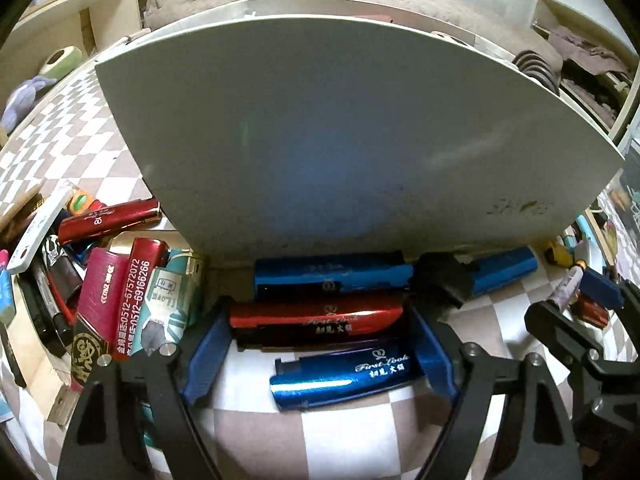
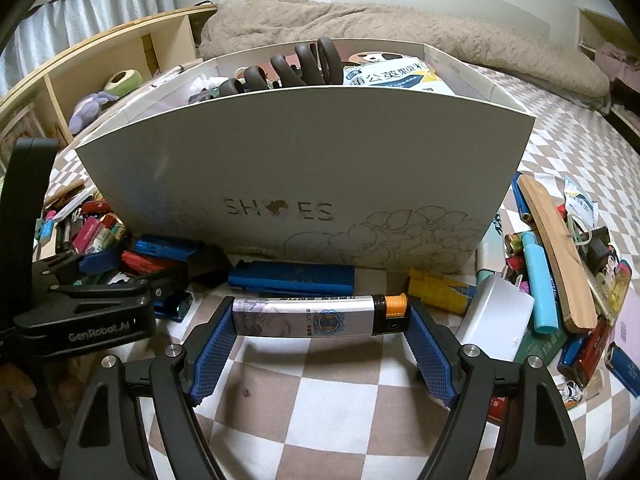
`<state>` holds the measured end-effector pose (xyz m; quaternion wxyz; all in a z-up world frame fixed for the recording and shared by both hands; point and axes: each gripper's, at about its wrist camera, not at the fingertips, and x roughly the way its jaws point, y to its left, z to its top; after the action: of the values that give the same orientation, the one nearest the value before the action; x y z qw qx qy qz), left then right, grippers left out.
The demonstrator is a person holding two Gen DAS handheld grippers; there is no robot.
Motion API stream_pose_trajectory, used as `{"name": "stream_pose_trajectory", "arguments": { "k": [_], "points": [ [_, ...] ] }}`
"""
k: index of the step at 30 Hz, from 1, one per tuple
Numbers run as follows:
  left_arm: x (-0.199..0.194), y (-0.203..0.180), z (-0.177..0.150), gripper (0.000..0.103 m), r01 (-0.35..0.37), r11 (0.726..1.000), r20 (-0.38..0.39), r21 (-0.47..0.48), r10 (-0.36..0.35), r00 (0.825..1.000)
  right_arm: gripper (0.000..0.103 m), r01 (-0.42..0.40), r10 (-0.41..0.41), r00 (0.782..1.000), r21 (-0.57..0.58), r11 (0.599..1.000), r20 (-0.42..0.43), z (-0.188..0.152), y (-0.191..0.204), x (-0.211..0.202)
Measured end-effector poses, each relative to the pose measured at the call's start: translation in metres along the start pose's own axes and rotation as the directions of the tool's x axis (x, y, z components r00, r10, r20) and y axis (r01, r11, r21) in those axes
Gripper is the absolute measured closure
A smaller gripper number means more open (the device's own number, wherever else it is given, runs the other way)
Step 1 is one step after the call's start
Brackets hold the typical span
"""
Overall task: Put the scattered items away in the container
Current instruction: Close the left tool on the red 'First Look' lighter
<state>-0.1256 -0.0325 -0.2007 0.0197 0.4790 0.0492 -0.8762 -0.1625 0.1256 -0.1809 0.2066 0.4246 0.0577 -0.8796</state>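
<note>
While right jaws clasp the white lighter, left jaws flank the red lighter

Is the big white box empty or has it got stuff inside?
Not empty. The white box holds a dark coil and a printed packet above its rim.

Lighters scattered before upright white shoebox on bed

Matt cardboard shoe box, glossy metallic lighters, wooden strip, checked cloth bedsheet
</note>
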Motion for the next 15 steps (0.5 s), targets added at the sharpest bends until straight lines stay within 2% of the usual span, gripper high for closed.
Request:
{"name": "stream_pose_trajectory", "arguments": {
  "k": [15],
  "points": [
    [-0.017, 0.014, 0.005, 0.019, 0.01, 0.999, 0.03, -0.035, -0.009, 1.0, 0.021, 0.013, -0.013, 1.0, -0.014, 1.0, 0.029, 0.001, 0.0, -0.012]
  ]
}}
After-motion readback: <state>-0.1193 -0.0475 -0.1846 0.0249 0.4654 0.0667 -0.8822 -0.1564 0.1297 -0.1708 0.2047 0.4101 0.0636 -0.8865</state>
